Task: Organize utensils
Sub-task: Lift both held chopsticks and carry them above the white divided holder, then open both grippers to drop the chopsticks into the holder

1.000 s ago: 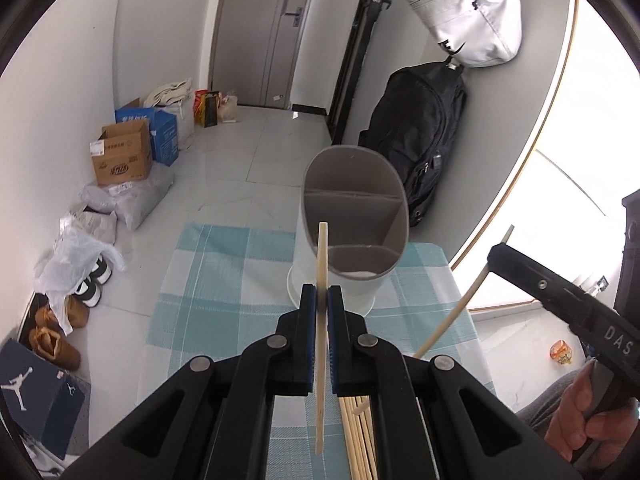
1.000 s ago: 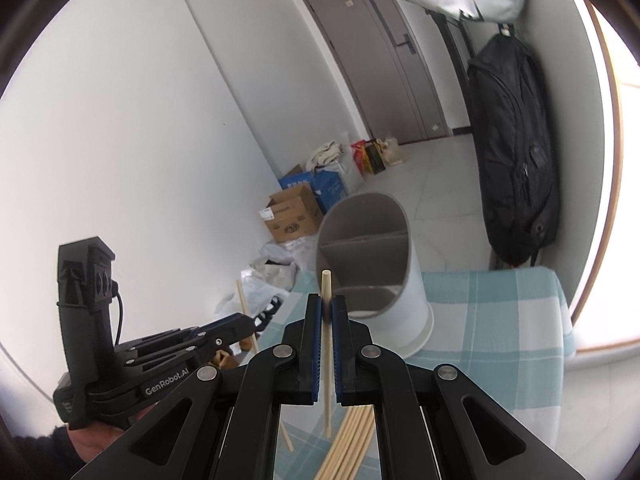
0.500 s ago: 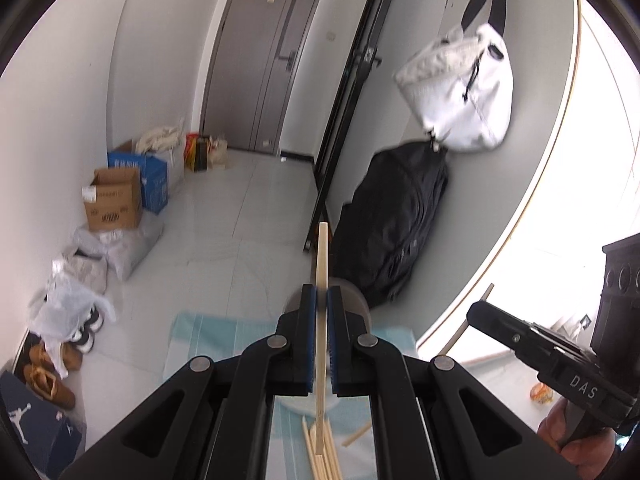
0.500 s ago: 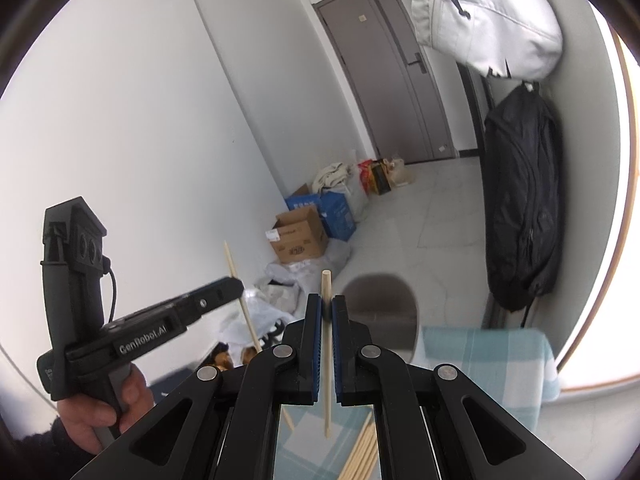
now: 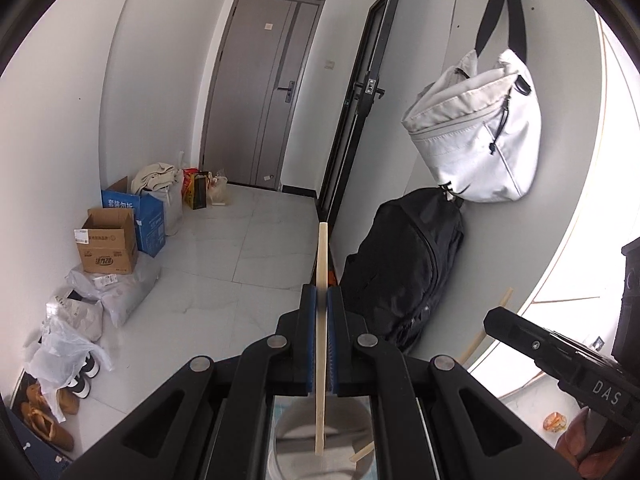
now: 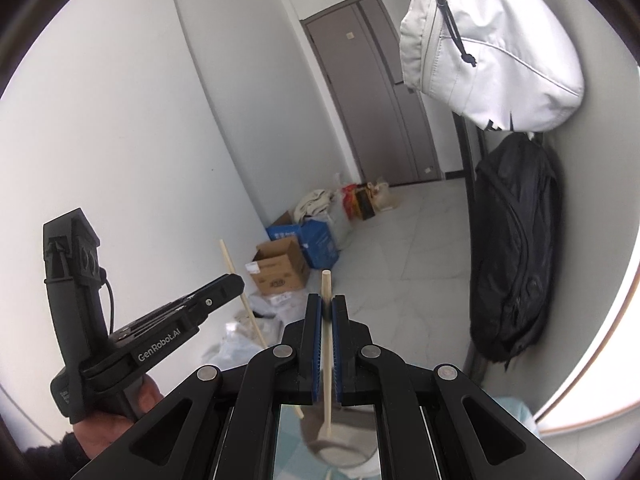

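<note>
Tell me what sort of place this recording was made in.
Most likely the entrance hall of a flat or small home: a grey door at the far end, shoes and a cardboard box along the wall, and a white bag hung above a black backpack.

A door [image 5: 260, 92] stands at the far end of the room, and boxes [image 5: 108, 246] and bags [image 5: 100, 300] sit on the floor along the left wall, with shoes [image 5: 48, 428] nearer to us. On the right wall a bag [image 5: 476, 128] hangs above a backpack [image 5: 404, 276] that leans against the wall. Low in front, the left gripper [image 5: 322, 300] has one chopstick [image 5: 322, 264] upright between its fingers, the right gripper [image 6: 327, 308] has another chopstick [image 6: 326, 288], and the utensil holder [image 5: 320, 444] sits below both sticks' lower ends.
</note>
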The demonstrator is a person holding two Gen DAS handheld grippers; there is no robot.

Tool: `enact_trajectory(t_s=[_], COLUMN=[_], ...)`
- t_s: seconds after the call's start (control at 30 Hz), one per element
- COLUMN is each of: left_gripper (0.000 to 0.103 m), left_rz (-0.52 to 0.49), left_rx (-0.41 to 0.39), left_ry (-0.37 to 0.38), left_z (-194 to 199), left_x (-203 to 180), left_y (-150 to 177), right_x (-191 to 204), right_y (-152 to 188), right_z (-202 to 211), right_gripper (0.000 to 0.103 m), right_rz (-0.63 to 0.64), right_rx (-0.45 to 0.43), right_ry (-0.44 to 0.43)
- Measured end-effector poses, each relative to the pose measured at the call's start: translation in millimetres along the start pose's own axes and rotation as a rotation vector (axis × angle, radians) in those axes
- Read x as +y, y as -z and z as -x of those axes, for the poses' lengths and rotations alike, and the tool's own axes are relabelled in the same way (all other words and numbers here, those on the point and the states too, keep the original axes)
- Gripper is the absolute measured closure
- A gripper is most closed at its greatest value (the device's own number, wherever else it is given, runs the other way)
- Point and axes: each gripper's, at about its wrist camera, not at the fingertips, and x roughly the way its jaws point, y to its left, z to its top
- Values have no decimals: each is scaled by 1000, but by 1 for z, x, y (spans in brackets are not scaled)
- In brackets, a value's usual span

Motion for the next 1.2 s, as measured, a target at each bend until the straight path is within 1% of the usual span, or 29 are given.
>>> enact_trajectory(t_s=[0.13, 0.27, 0.43, 0.57, 0.73, 0.77, 0.8, 0.83, 0.9, 0.93, 0.97, 1.0, 1.03, 1.07, 1.1, 1.13, 1.2], left_gripper=[102, 102, 102, 102, 102, 101, 101, 97, 90, 82, 67, 58, 47, 46, 46, 45, 45], left_rz=[-1, -6, -49, -37, -18, -13, -3, 6, 38, 49, 60, 66, 75, 79, 77, 71, 70], left_rx=[-4, -15, -5, 35, 89, 106, 142, 173, 203, 201, 193, 186, 169, 151, 143, 141, 146], left_ry=[-6, 5, 22, 36, 81, 88, 92, 91, 93, 96, 92, 87, 83, 80, 72, 54, 36], left_z=[-13, -22, -33, -43, -48, -49, -51, -54, -55, -51, -47, -43, -36, -29, -26, -23, -18], left_x=[3, 4, 3, 10, 16, 17, 19, 20, 25, 27, 29, 30, 32, 33, 32, 31, 31], left_y=[1, 5, 17, 26, 26, 26, 24, 25, 23, 23, 22, 22, 21, 20, 20, 19, 19], right_x=[-5, -7, -7, -8, -11, -12, -13, -14, -17, -19, -22, -23, -24, -26, -27, -27, -27], right_y=[-4, -3, 3, 14, 27, 30, 31, 33, 36, 37, 38, 39, 40, 42, 44, 45, 48], right_z=[-15, -30, -48, -62, -74, -77, -78, -79, -78, -76, -73, -71, -68, -61, -55, -51, -40], right_gripper=[99, 99, 99, 99, 99, 97, 96, 96, 95, 95, 93, 90, 77, 65, 59, 55, 54], right_rz=[5, 32, 70, 87, 61, 46, 37, 22, -12, -31, -43, -51, -63, -78, -85, -86, -90], right_rx=[-8, -21, -11, 24, 80, 95, 104, 115, 129, 132, 131, 132, 129, 116, 106, 101, 95], right_ry=[18, 40, 47, 45, 1, -14, -27, -43, -66, -80, -82, -81, -87, -88, -83, -80, -67])
